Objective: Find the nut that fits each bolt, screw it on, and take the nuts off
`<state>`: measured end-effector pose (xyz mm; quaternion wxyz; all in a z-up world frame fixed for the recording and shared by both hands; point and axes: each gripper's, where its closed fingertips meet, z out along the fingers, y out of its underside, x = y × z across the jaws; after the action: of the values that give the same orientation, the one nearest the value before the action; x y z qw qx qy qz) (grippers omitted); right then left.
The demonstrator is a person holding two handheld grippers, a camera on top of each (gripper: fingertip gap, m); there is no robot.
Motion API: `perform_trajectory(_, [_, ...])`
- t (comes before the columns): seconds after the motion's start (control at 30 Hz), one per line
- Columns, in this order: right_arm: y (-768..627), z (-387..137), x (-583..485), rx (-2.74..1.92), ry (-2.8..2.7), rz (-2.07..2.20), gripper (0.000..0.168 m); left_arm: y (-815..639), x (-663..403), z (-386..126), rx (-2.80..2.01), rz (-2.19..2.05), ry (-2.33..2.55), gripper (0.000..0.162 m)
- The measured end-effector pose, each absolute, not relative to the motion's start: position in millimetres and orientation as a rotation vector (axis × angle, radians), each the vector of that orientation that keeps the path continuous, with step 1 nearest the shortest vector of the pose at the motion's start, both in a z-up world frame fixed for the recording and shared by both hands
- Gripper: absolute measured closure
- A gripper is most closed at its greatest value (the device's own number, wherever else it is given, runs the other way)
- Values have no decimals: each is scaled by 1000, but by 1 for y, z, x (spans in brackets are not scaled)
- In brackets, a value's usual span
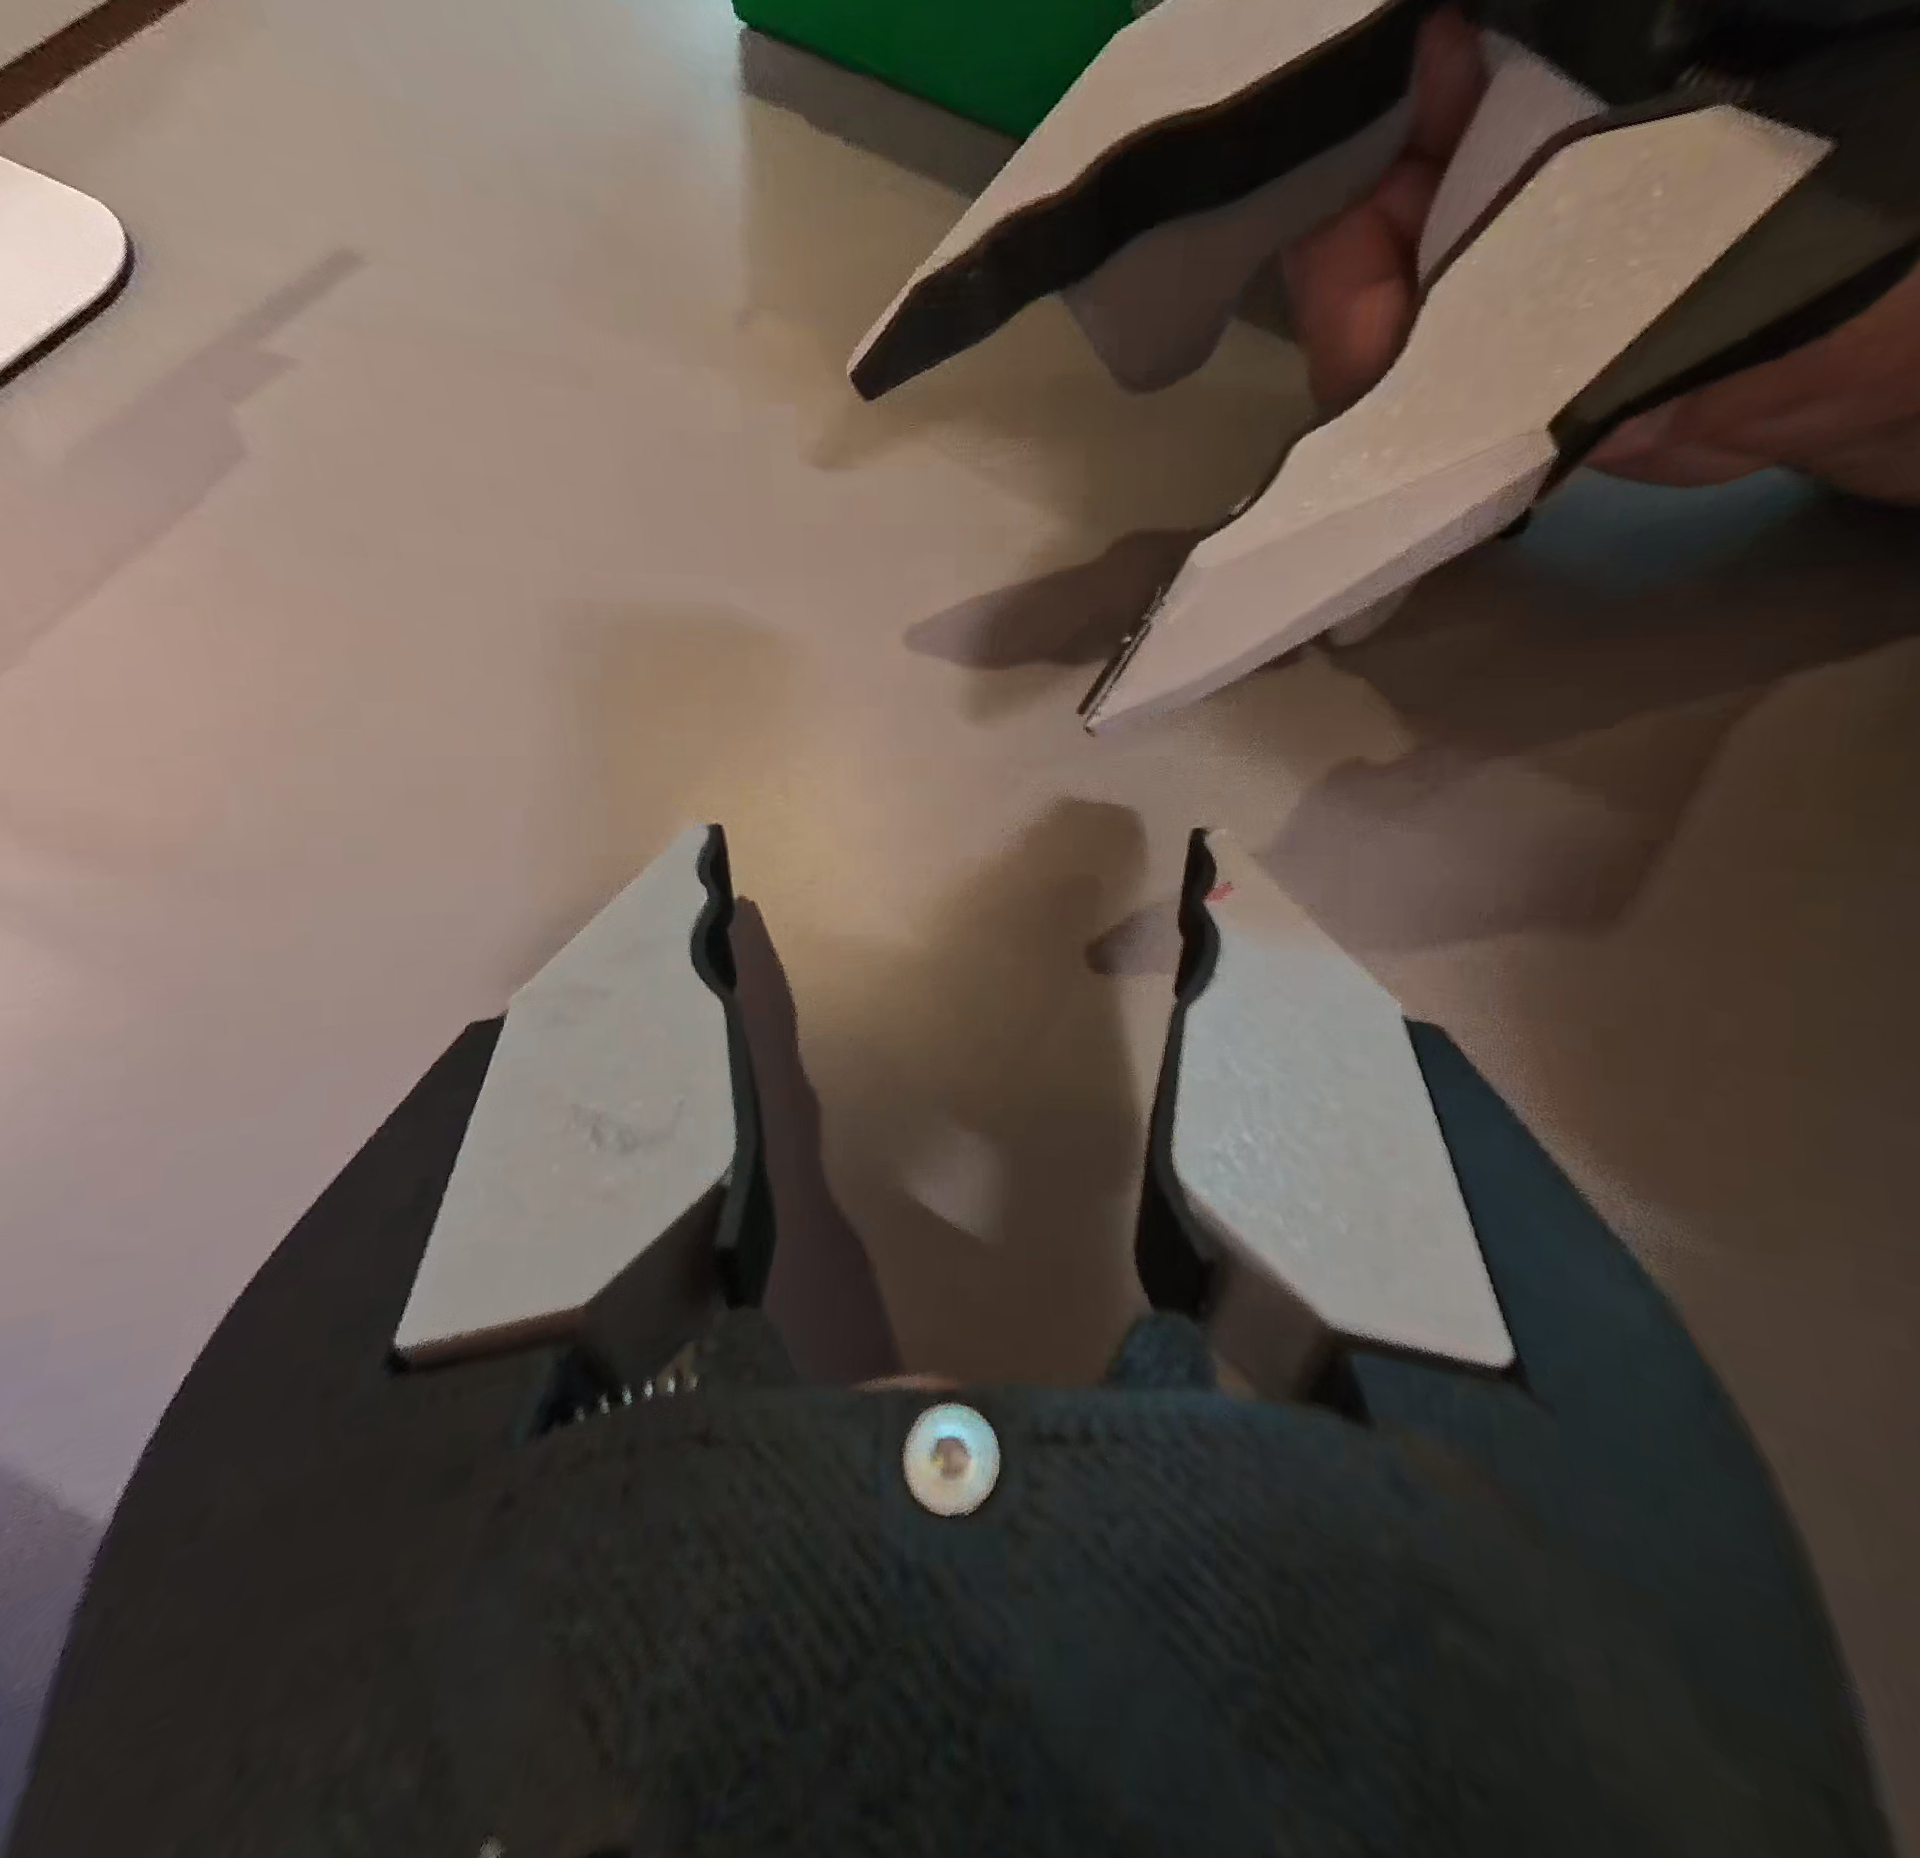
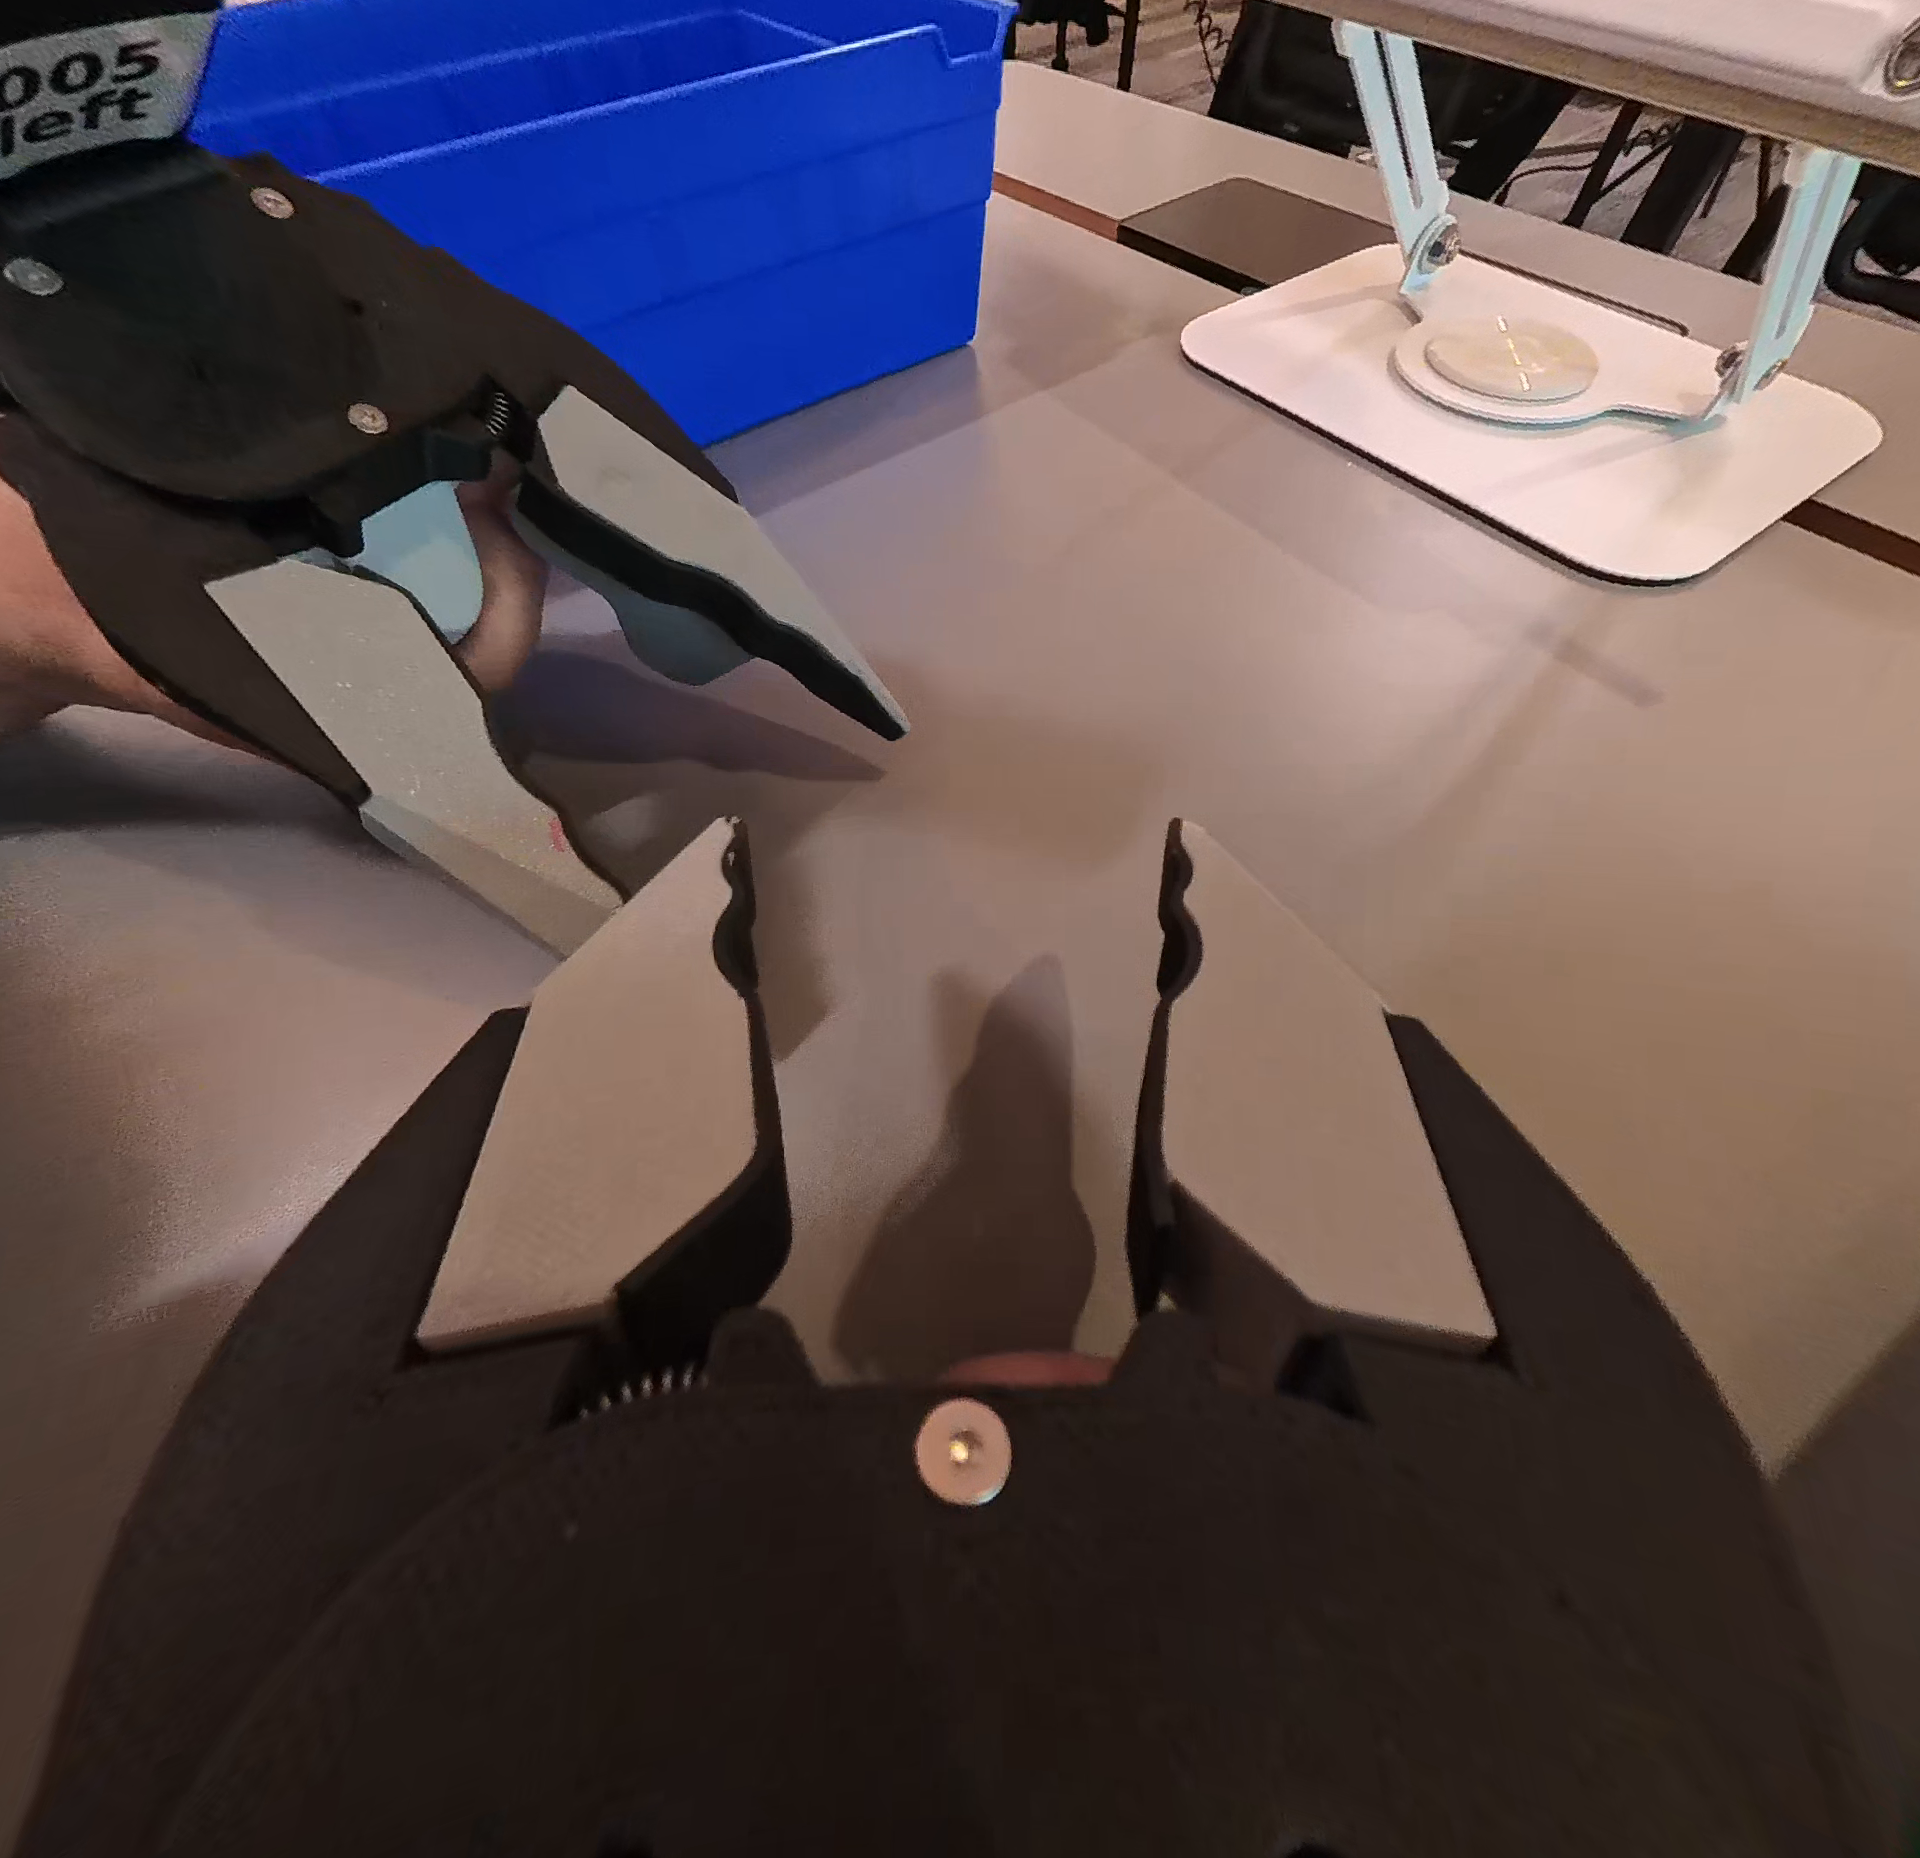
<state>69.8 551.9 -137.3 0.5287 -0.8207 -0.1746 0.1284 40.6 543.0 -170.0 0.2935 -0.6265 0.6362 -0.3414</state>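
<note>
No bolt or nut can be seen in either view; where they lie cannot be told from these pictures.

The left gripper (image 1: 956,837) hovers over a bare grey table (image 1: 468,613), its two grey fingers with black wavy inner pads spread wide, with nothing between them. In the right wrist view the same left gripper (image 2: 769,821) reaches in from the left side, a person's hand (image 2: 62,624) behind it, and a labelled band around its body.

The right gripper (image 2: 951,826) is likewise spread wide and empty above the table. In the left wrist view it (image 1: 977,551) comes in from the upper right, tilted down toward the tabletop, with a finger of the holding hand (image 1: 1361,281) showing between its two fingers. The two grippers' tips are near each other but apart.

Farther back on the table, a blue plastic bin (image 2: 665,198) stands behind the left gripper. To the right is a white stand (image 2: 1538,426) with a flat base and angled legs carrying a raised platform. A green box (image 1: 935,11) sits at the top edge of the left wrist view.
</note>
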Motion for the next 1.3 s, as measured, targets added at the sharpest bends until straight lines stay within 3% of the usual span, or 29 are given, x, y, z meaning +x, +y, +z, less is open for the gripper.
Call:
perform_trajectory(0.1, [550, -136, 64, -1956, -426, 328, 93, 541, 40, -168, -1632, -899, 1702, 84])
perform_trajectory(0.4, [552, -134, 59, -1908, -508, 171, 96, 552, 44, -162, -1553, -807, 1662, 85])
perform_trajectory(0.6, [550, -126, 70, -1860, -449, 127, 102, 561, 41, -154, -1552, -776, 1568, 113])
perform_trajectory(0.73, [552, -128, 75, -1882, -426, 118, 104, 563, 38, -156, -1574, -747, 1551, 104])
perform_trajectory(1.0, [555, -144, 68, -1967, -498, 106, 107, 565, 35, -167, -1578, -664, 1631, 102])
perform_trajectory(1.13, [554, -149, 69, -1998, -495, 85, 104, 565, 31, -158, -1574, -719, 1576, 132])
perform_trajectory(1.3, [551, -158, 66, -2065, -506, 186, 109, 563, 29, -152, -1587, -768, 1561, 130])
